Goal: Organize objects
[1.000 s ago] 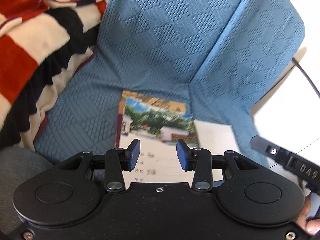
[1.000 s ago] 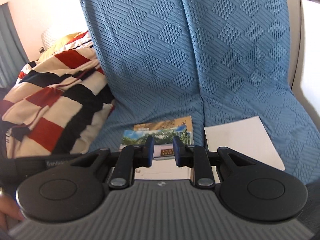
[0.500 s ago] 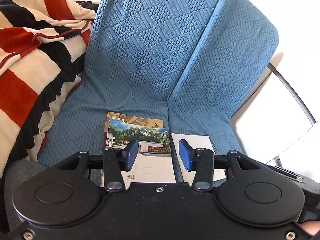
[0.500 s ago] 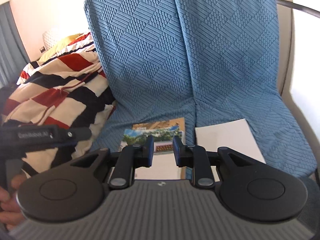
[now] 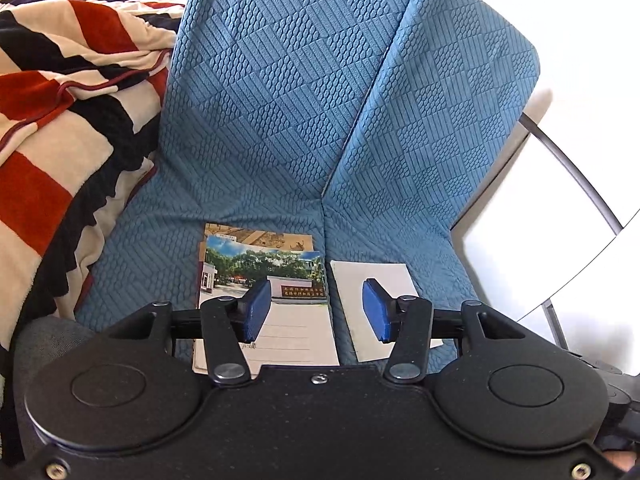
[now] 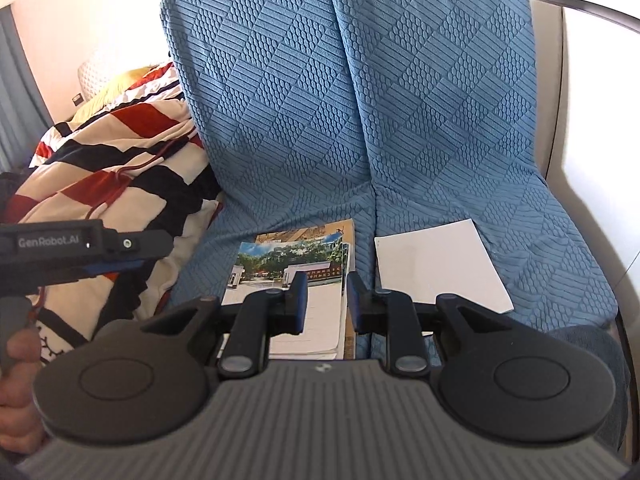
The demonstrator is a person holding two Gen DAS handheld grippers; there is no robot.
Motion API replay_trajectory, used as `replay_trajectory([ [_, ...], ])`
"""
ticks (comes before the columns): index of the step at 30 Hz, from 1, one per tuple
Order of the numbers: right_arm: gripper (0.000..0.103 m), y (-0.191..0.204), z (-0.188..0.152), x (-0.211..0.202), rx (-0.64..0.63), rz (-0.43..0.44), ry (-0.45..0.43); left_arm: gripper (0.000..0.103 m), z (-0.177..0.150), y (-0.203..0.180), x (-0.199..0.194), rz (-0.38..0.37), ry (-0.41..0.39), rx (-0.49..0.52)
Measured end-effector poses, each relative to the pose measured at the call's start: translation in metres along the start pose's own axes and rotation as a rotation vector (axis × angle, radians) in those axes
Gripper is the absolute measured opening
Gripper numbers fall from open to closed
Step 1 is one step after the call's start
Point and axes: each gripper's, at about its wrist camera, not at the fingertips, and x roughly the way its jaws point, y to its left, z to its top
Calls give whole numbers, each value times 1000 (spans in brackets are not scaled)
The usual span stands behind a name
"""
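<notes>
At the far left of both views a striped blanket (image 5: pixel 60 128) in red, black and cream is lying bunched against a chair draped in a blue quilted cover (image 5: pixel 288 100). In the right wrist view the blanket (image 6: pixel 116 184) is filling the left middle of the frame, and in front of it the left gripper's body, marked GenRobot.AI, is reaching in from the left edge with a hand (image 6: pixel 16 392) showing at the lower left.

The left gripper (image 5: pixel 316 312) is sitting in the lower centre of its own frame, its blue pads (image 5: pixel 256 312) spread well apart and gripping nothing. On the seat, a stack of postcards (image 5: pixel 264 272) is lying flat, the top one showing trees and a white wall; the left pad is overlapping its lower right part in the picture, so the stack is sitting behind and left of the gap. Whether the pad is touching it cannot be told.

To the right, a white card (image 5: pixel 372 276) is lying flat, just beside the stack with a strip of blue cover between them; the right pad is overlapping it.

In the right wrist view the right gripper (image 6: pixel 326 300) is showing a narrower gap, still released and empty. The stack of postcards (image 6: pixel 288 268) is lying behind its left finger, the white card (image 6: pixel 436 264) up and to the right of its right finger.
</notes>
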Motion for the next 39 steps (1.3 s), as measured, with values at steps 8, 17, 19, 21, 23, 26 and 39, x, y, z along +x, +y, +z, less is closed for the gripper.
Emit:
replay_trajectory([
  [8, 25, -12, -4, -1, 17, -21, 3, 50, -3, -14, 8, -14, 20, 16],
  [17, 25, -36, -6, -9, 39, -65, -3, 51, -5, -36, 19, -47, 37, 22],
  [19, 25, -42, -6, -8, 50, -73, 1, 53, -5, -41, 22, -51, 43, 24],
  [21, 25, -47, -7, -7, 59, -81, 1, 54, -5, -45, 24, -52, 49, 29],
  [23, 25, -52, -8, -6, 69, -84, 1, 56, -6, -49, 27, -52, 56, 33],
  [26, 25, -60, -11, -3, 85, -92, 4, 57, -8, -55, 31, -44, 60, 41],
  [39, 43, -103, -13, 7, 142, -132, 6, 72, -17, -86, 58, -22, 79, 91],
])
